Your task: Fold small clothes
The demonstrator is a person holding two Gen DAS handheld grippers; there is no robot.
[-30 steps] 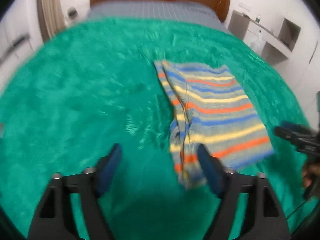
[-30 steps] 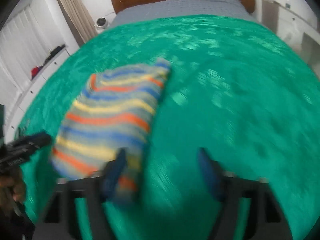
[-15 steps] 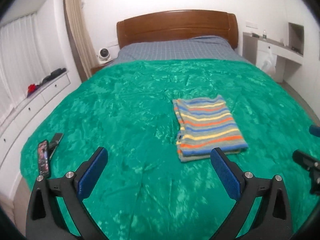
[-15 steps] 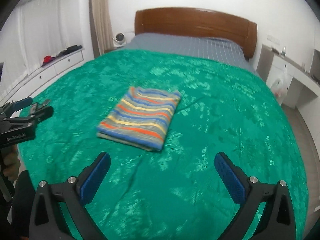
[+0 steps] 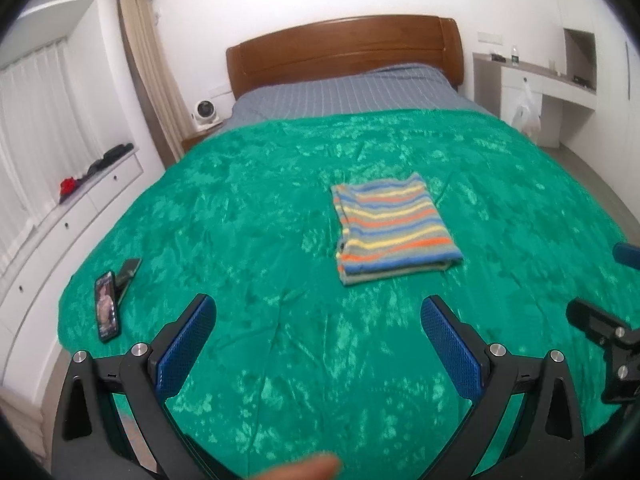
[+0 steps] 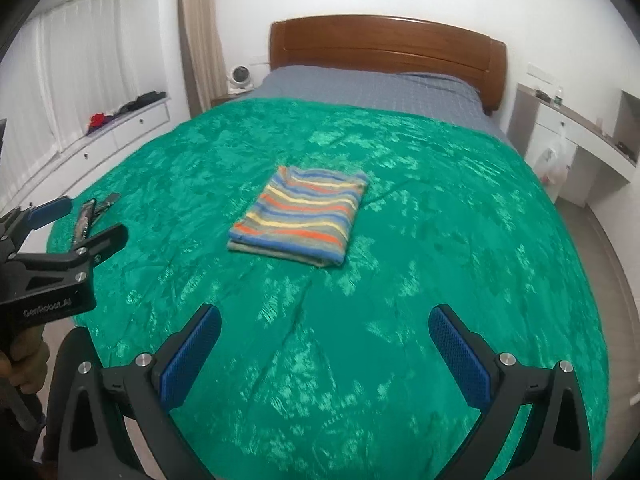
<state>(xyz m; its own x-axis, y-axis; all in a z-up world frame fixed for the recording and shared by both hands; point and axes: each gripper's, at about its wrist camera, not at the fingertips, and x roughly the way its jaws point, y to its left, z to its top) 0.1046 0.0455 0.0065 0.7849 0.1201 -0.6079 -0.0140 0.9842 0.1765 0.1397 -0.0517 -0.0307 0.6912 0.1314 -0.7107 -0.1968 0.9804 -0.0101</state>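
A striped garment in blue, yellow, orange and grey lies folded into a neat rectangle on the green blanket in the middle of the bed; it also shows in the right wrist view. My left gripper is open and empty, held back above the bed's near edge, well short of the garment. My right gripper is also open and empty, at a similar distance. The left gripper shows at the left edge of the right wrist view, and the right one at the right edge of the left wrist view.
A phone and a dark flat object lie on the blanket's near left corner. A wooden headboard and grey sheet are at the far end. White drawers stand left, a white desk right.
Both grippers have pulled back and up from the folded garment, which they were right at a second ago. Their jaws have opened wider. The garment lies still.
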